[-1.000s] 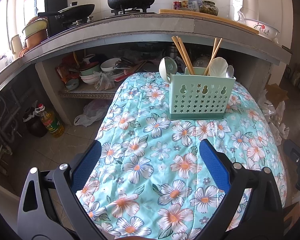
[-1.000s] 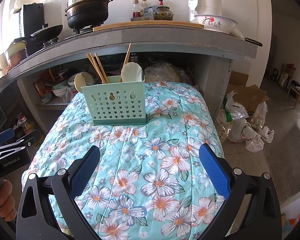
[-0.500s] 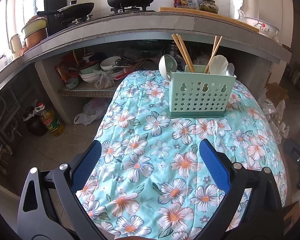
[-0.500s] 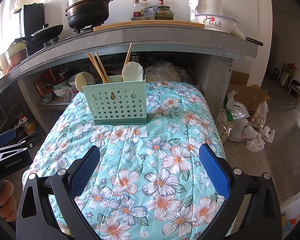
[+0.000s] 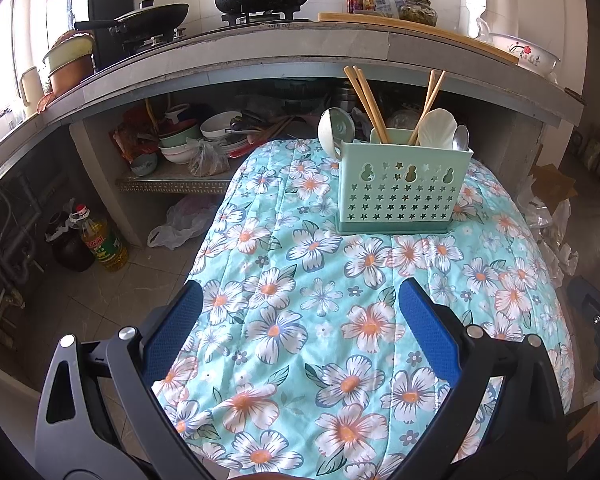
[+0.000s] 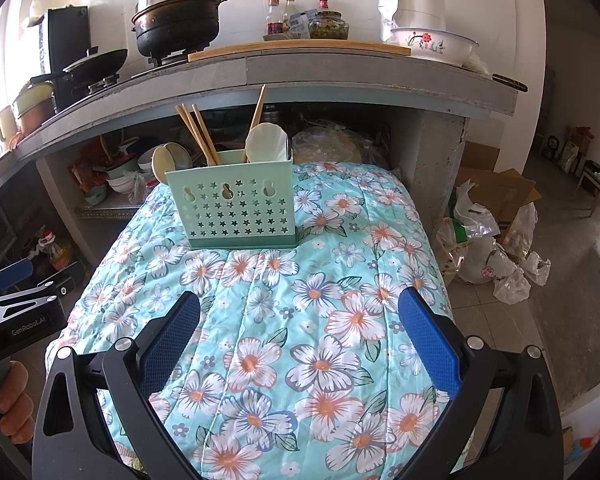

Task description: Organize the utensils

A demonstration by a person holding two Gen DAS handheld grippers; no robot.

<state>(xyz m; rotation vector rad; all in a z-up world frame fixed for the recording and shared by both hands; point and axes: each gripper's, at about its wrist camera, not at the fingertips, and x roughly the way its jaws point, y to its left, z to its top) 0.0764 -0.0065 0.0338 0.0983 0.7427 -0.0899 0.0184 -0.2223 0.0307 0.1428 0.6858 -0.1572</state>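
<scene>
little has shifted since a second ago: in both wrist views the caddy sits a touch lower in frame, and the left gripper at the edge of the right view has crept upward, so both tools seem only to have eased a little.

the green caddy (image 5: 404, 188) stands upright toward the far end of the flowered cloth (image 5: 300, 320) that covers the desk, nearer the far right corner in the left view and left of centre in the right view. everything loose appears already in it: chopsticks (image 5: 366, 108) leaning out of the top, a white spoon (image 5: 438, 124), a metal spoon (image 5: 461, 138) beside it, and a ladle (image 5: 334, 130) at the caddy's left end. no utensil lies on the cloth between the jaws and the caddy.

the left gripper (image 5: 300, 316) has its jaws wide apart and holds nothing; the right gripper (image 6: 300, 316) is the same, jaws apart and bare. both hover over the near edge of the desk, well apart from the caddy.

the caddy lies straight ahead of both, its long side facing them, the handles rising roughly vertical. neither arm looks clearly nearer. my judgement is that the sorting is done or nearly so.
</scene>
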